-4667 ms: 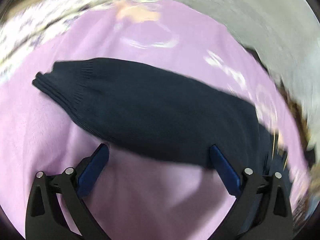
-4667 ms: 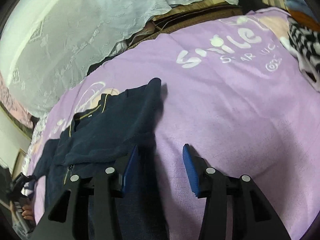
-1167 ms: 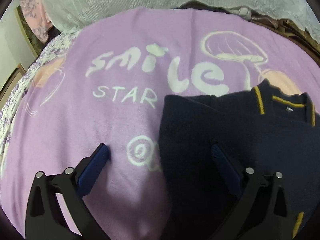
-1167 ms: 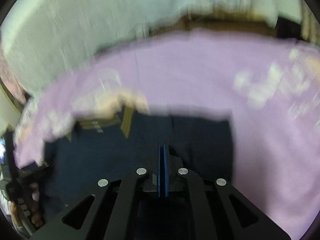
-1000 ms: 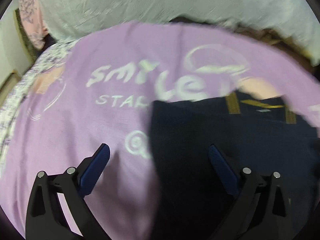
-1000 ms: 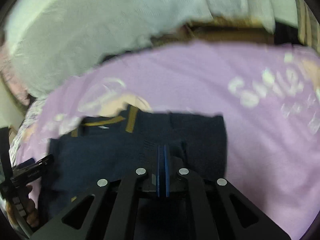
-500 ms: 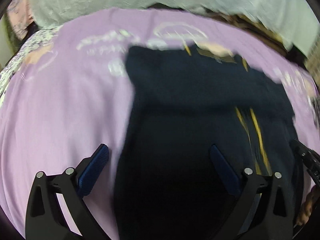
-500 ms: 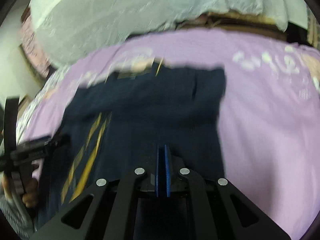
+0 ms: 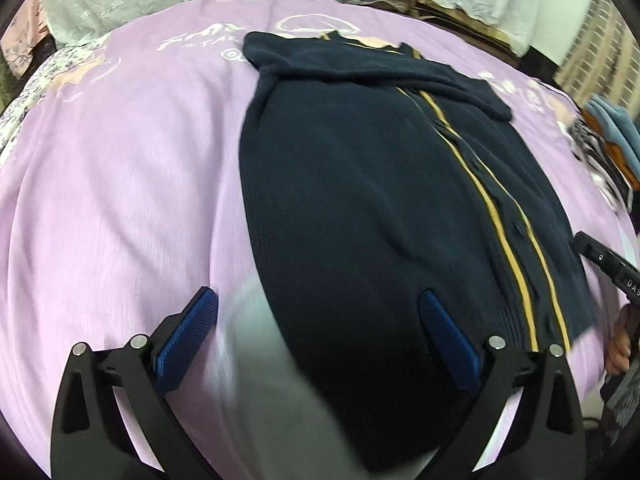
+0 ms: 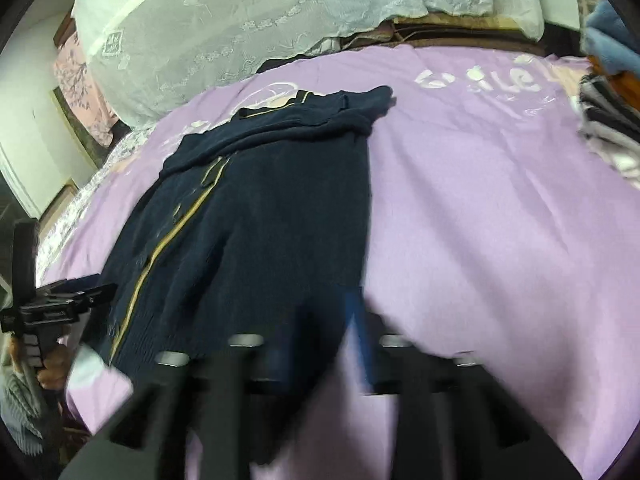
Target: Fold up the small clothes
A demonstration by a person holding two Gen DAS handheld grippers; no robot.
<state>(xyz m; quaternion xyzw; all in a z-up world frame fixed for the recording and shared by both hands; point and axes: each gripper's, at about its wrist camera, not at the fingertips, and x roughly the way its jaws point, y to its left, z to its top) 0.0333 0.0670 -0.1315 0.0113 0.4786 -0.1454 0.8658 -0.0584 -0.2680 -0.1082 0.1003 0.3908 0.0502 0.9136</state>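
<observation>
A navy knit cardigan with two yellow stripes down its front lies flat on the purple blanket, sleeves folded across its top. My left gripper is open over the near left corner of the hem, blue pads wide apart, with cloth lying between them. In the right wrist view the cardigan runs away from my right gripper. Its jaws are blurred and opening over the near right hem corner, pads apart, not pressing on the cloth. Each gripper shows at the edge of the other's view.
White lace fabric lies along the back of the blanket. A pile of striped, orange and blue clothes sits at the right edge. Floral bedding borders the left. A hand holds the right gripper's handle.
Both grippers have drawn back from the collar end to the hem, so the whole cardigan now shows. The right gripper's jaws, shut before, have parted.
</observation>
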